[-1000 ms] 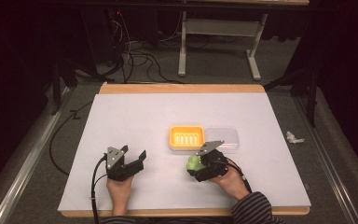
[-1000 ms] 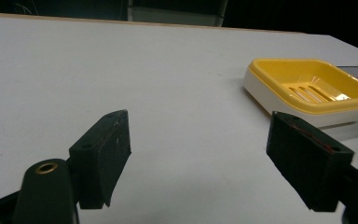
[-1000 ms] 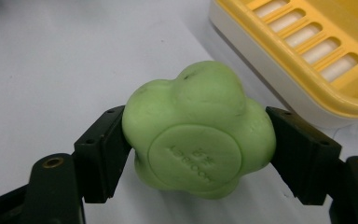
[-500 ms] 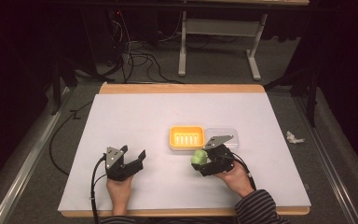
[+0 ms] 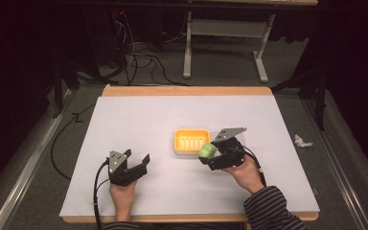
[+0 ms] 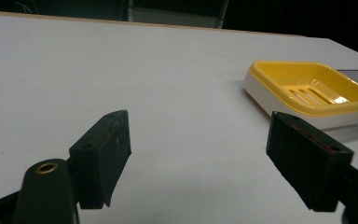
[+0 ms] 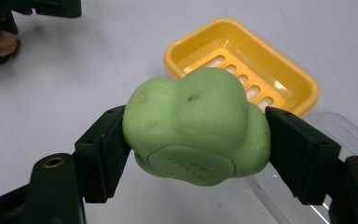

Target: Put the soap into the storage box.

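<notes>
Right gripper [image 5: 210,154], jaws pinching the green soap [image 7: 198,126], nears the empty yellow dish [image 5: 191,141]; placement remains; left gripper [image 5: 138,165] jaws spread.

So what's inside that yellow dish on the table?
Nothing sits in the yellow dish: you can see a bare floor with a row of drain slots. The green soap, clamped in the right claw, hides the dish's near corner, so that bit can't be checked.
</notes>
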The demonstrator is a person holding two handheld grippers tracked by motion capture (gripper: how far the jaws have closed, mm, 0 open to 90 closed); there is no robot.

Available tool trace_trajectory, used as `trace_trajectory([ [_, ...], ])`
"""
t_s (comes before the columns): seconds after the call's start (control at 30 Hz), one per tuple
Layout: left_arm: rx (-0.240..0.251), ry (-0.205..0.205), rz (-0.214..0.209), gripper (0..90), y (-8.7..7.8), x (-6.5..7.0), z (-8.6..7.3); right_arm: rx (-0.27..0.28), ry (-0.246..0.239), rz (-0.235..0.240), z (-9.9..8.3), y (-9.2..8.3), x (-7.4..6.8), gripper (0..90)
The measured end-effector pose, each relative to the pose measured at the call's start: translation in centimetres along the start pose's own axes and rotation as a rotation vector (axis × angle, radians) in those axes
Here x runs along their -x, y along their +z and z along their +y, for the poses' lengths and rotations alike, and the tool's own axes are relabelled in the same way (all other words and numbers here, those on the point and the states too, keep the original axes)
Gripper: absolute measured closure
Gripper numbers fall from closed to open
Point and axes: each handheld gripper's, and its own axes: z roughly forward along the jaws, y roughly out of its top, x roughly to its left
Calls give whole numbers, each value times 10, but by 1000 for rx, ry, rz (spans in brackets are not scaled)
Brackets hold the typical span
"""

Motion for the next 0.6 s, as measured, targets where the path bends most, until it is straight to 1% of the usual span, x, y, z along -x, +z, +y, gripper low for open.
trace_trajectory([
  [0.17,0,0,1,225,0,0,0,3,9,4,6,-4,7,264],
  [0.2,0,0,0,225,0,0,0,9,20,8,9,-4,11,265],
  [0.23,0,0,0,225,0,0,0,9,20,8,9,-4,11,265],
  [0.27,0,-1,1,225,0,0,0,5,38,12,11,-3,15,265],
  [0.33,-2,1,1,225,0,0,0,6,34,10,13,-1,20,266],
  [0.5,-2,2,0,225,0,0,0,5,54,4,18,2,27,268],
  [0.57,-3,4,-1,225,0,0,0,8,74,14,19,5,30,269],
  [0.6,-3,6,-1,225,0,0,0,3,74,12,20,7,32,269],
])
